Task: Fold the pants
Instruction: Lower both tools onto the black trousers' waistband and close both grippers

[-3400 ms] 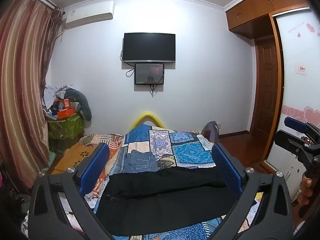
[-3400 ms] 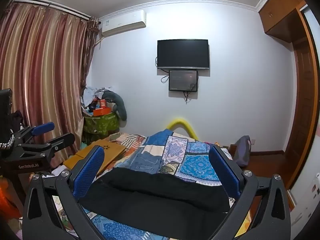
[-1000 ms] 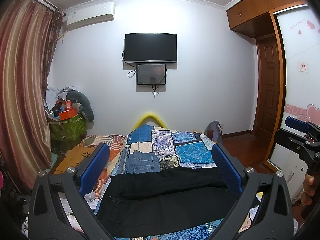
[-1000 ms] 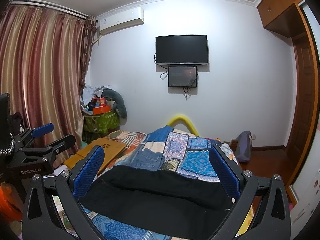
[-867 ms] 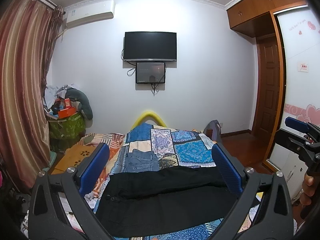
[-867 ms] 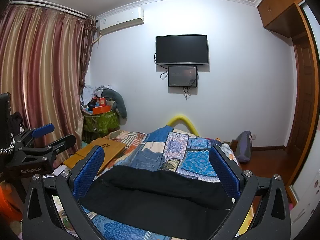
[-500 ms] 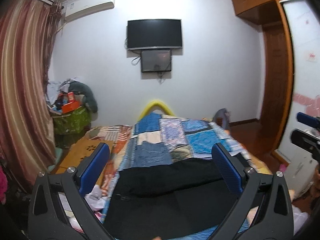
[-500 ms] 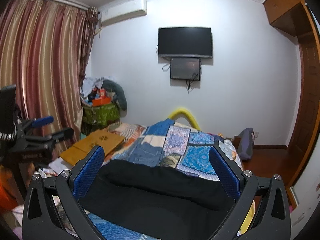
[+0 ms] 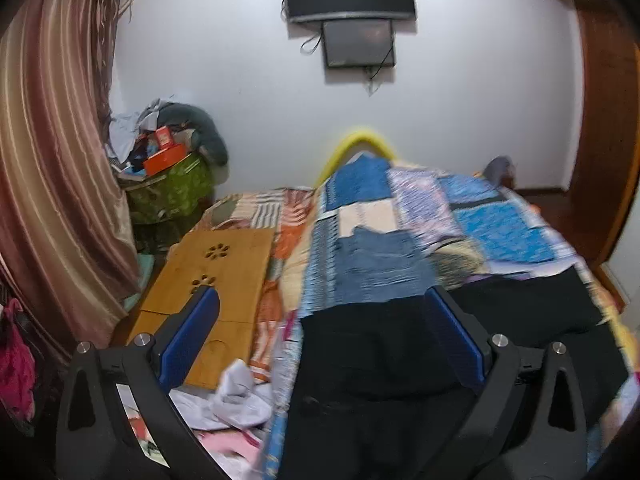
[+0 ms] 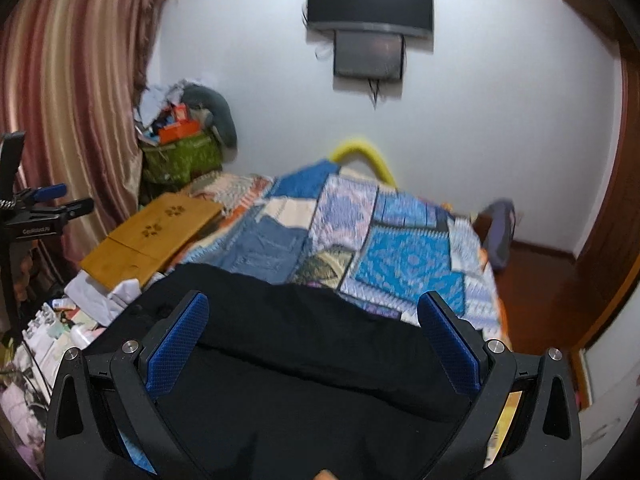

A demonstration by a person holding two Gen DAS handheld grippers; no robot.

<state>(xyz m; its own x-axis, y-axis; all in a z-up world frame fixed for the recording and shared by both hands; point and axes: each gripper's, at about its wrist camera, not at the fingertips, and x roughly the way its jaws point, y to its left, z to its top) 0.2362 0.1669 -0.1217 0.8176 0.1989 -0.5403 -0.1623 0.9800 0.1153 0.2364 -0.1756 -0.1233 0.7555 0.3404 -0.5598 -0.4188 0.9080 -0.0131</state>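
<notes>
Both grippers lower over pants [image 10: 304, 360].

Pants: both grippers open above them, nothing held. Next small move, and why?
Probably lower the left gripper onto the near waist end of the black pants and shut on it. Both it and the right gripper are open and empty, and the pants lie spread across the patchwork quilt, seemingly folded once lengthwise. A grip has to come before any further fold.
</notes>
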